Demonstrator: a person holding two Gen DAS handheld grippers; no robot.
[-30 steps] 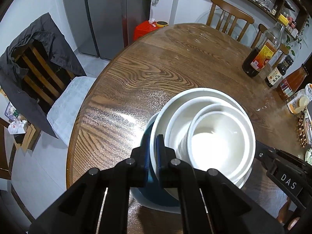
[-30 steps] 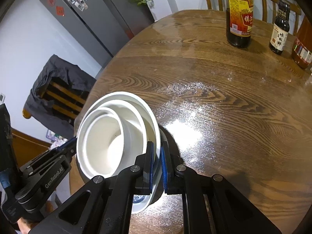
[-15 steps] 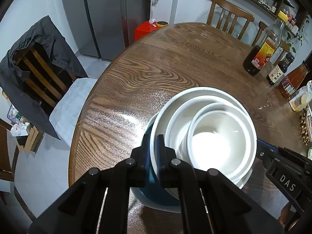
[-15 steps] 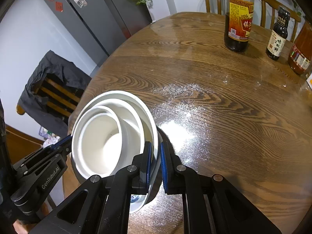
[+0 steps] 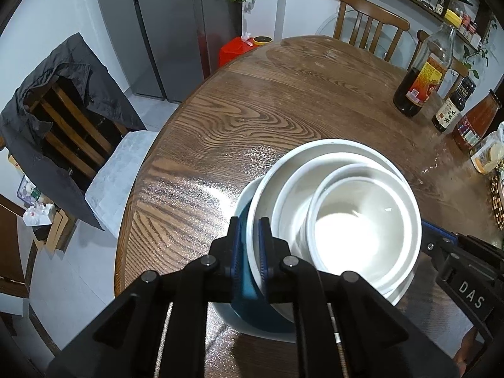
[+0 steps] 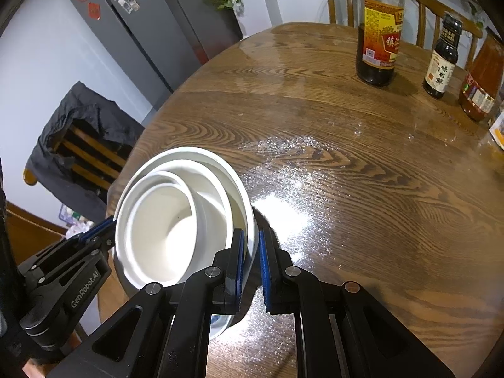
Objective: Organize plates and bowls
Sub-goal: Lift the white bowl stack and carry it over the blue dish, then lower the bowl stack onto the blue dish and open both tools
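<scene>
Bowls (image 5: pixel 346 220) nested white sit on a blue-lined plate (image 5: pixel 249 286) near the tabletop (image 5: pixel 283 100) edge, the left claw (image 5: pixel 250 245) having just been opening around the big bowl's rim, seemingly letting go, while the right claw (image 6: pixel 250 261) grips the opposite rim, suggesting the stack is set down.

Round wooden table (image 5: pixel 283 100) under glare — grey fridge (image 5: pixel 163 28), jacket-draped chair (image 5: pixel 63 116), perhaps shelving behind

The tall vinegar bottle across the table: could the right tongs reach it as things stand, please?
Probably not yet: the table up to the vinegar bottle is bare, but the right tongs are shut on the large white bowl at its rim.
</scene>
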